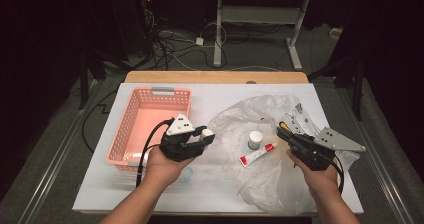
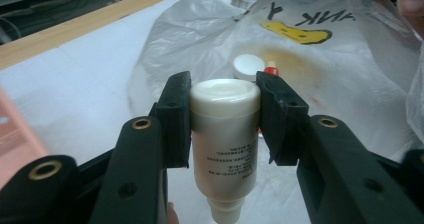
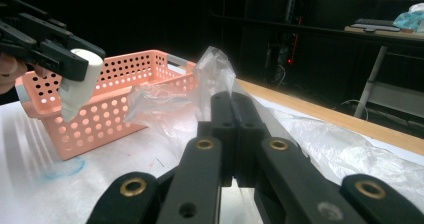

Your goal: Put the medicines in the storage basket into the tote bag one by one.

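My left gripper (image 1: 204,135) is shut on a white bottle (image 2: 225,134), held cap-down above the white table sheet just right of the pink basket (image 1: 150,124). Its jaws clamp the bottle's rounded base. My right gripper (image 1: 281,132) is shut on a fold of the clear plastic bag (image 1: 260,179) and lifts that edge (image 3: 215,74). A small white-capped jar (image 1: 255,140) and a red-and-white tube (image 1: 257,154) lie at the bag's mouth between the two grippers. The right gripper view also has the held bottle (image 3: 80,84) in front of the basket (image 3: 125,84).
The white sheet (image 1: 165,194) covers a wooden table whose far edge (image 1: 215,77) shows bare. A faint blue ring (image 1: 187,173) is drawn on the sheet near my left hand. The bag carries a yellow smiley print (image 2: 300,34). Cables and desk legs (image 1: 218,34) stand on the floor beyond.
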`<control>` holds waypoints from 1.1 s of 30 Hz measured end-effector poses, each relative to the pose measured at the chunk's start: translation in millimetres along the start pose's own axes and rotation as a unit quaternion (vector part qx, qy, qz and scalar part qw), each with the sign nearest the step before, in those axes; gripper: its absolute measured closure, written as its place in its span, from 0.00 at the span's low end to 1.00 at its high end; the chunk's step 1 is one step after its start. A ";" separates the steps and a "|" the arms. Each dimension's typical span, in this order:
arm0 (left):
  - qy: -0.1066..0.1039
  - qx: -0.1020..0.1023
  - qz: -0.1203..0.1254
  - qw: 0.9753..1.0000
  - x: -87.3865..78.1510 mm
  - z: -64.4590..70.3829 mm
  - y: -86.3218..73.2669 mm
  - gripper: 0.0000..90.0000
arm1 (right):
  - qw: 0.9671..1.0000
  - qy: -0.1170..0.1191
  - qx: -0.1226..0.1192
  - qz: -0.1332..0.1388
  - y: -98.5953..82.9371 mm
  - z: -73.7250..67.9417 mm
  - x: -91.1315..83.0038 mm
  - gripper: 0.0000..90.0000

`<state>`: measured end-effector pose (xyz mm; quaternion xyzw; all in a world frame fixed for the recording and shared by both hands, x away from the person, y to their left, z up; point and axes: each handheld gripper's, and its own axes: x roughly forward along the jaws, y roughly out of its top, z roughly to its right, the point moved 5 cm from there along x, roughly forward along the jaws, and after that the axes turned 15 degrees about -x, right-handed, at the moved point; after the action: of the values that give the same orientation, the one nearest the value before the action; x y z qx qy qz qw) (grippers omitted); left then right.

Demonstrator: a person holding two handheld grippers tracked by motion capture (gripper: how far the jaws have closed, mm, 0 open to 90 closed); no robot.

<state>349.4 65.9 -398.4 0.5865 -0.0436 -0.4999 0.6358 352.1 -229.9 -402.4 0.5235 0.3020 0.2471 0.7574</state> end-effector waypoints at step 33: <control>-0.042 0.044 -0.023 0.998 97.8 58.9 -5.2 0.65 | 1.000 0.004 -0.008 0.008 5.6 -4.7 -3.0 1.00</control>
<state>357.1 -41.7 -436.2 0.5932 -0.0790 -0.5359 0.5956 346.4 -227.1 -397.8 0.5192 0.2986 0.2577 0.7581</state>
